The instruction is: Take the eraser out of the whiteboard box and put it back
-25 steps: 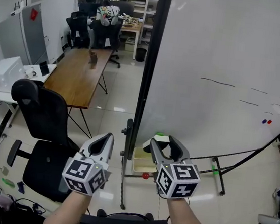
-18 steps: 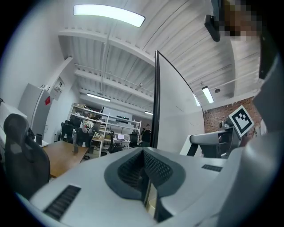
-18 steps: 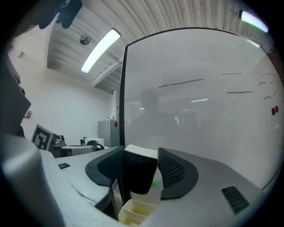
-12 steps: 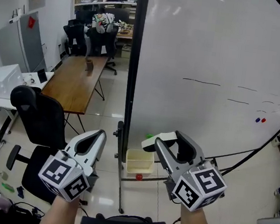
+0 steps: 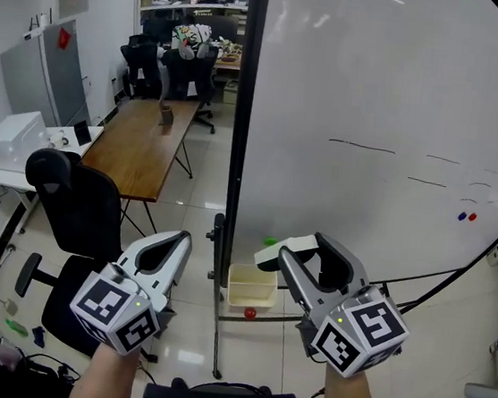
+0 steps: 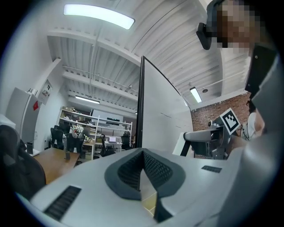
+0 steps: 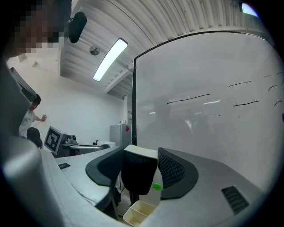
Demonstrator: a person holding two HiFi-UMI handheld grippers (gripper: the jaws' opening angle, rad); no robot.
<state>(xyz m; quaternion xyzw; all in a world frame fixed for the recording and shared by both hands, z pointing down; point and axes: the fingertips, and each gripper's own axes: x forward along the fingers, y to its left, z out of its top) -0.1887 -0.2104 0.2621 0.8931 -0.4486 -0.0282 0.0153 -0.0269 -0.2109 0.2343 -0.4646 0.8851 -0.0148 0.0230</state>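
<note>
The right gripper (image 5: pixel 304 249) is pinching the eraser (image 5: pixel 277 248) between wide-set jaws. It is holding it in the air above the whiteboard box (image 5: pixel 248 298), which is sitting on the low rail of the whiteboard (image 5: pixel 376 119) stand, close to the left post. The head view is showing only the eraser's white back. The right gripper view is showing its dark felt face (image 7: pixel 135 177) with both pads pressing on it, and the box (image 7: pixel 138 213) below, cut off at that view's lower edge. The left gripper (image 5: pixel 178 242) is carrying nothing, its jaws pressed together at the tips. A green thing (image 5: pixel 269 240) and a red thing (image 5: pixel 250 313) by the box are showing too small to name. An office chair (image 5: pixel 77 208) is standing near the left gripper, with bare floor (image 5: pixel 188 218) lying open between chair and stand.
</note>
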